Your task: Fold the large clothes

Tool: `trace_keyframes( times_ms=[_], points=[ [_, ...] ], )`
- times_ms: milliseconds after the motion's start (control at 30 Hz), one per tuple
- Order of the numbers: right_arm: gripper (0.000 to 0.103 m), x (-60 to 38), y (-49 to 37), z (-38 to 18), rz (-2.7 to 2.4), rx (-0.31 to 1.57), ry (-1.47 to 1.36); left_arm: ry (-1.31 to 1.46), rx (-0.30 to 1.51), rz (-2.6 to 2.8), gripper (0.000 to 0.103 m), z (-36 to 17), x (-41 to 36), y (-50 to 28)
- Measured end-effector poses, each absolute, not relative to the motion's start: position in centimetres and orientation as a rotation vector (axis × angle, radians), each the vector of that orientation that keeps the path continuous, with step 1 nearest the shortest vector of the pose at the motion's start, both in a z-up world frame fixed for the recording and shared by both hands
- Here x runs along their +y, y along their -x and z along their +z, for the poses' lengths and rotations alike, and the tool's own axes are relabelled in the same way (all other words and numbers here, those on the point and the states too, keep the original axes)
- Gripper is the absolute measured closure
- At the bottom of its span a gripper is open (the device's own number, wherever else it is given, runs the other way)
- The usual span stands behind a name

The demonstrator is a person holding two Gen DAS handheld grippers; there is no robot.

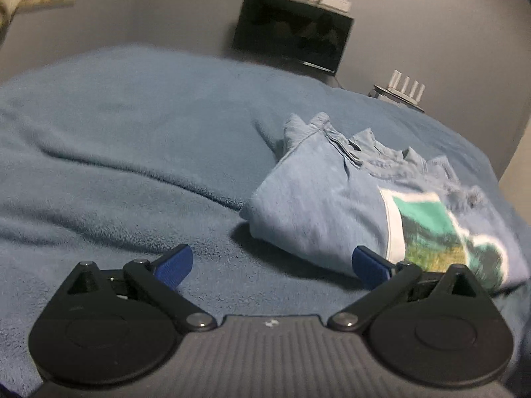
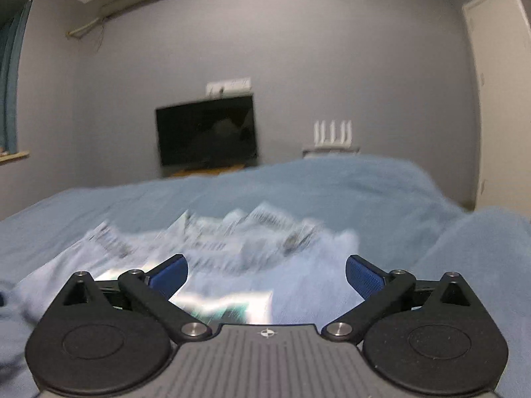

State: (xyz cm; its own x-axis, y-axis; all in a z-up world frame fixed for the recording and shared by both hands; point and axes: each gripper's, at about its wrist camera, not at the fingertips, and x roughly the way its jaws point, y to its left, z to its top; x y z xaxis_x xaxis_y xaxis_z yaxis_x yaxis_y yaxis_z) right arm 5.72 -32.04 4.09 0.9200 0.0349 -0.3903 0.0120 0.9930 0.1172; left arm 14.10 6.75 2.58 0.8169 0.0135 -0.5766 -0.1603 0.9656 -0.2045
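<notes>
A light blue T-shirt (image 1: 332, 205) with a green and white print lies folded into a compact bundle on the blue blanket (image 1: 132, 152). My left gripper (image 1: 270, 267) is open and empty, low over the blanket just in front of the shirt's near left corner. In the right wrist view the same shirt (image 2: 292, 265) is motion-blurred, right in front of my right gripper (image 2: 267, 275), which is open and empty above its near edge.
A dark TV (image 2: 207, 134) stands against the grey wall beyond the bed, also in the left wrist view (image 1: 292, 31). A white router (image 2: 332, 134) sits on a stand to its right. A door (image 2: 497, 99) is at far right. The blanket bunches up at right (image 2: 481, 265).
</notes>
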Motion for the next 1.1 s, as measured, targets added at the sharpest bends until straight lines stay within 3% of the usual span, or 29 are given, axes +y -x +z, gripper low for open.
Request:
trace_keyframes(
  times_ms=[167, 400, 667, 1100],
  points=[
    [0.001, -32.4, -3.2, 2.0, 0.079, 0.561, -0.252, 0.126, 0.587, -0.021, 0.000, 1.5, 5.0, -13.5],
    [0.001, -35.5, -5.9, -1.4, 0.050, 0.622, -0.526, 0.400, 0.625, -0.161, 0.000, -0.4, 6.6, -15.2],
    [0.001, -36.9, -10.5, -4.8, -0.003, 0.665, -0.668, 0.510, 0.629, -0.184, 0.000, -2.6, 6.7, -18.9],
    [0.000, -38.9, -14.6, -6.4, -0.080, 0.549, -0.856, 0.715, 0.557, -0.150, 0.000, -5.2, 8.2, -24.7]
  ],
)
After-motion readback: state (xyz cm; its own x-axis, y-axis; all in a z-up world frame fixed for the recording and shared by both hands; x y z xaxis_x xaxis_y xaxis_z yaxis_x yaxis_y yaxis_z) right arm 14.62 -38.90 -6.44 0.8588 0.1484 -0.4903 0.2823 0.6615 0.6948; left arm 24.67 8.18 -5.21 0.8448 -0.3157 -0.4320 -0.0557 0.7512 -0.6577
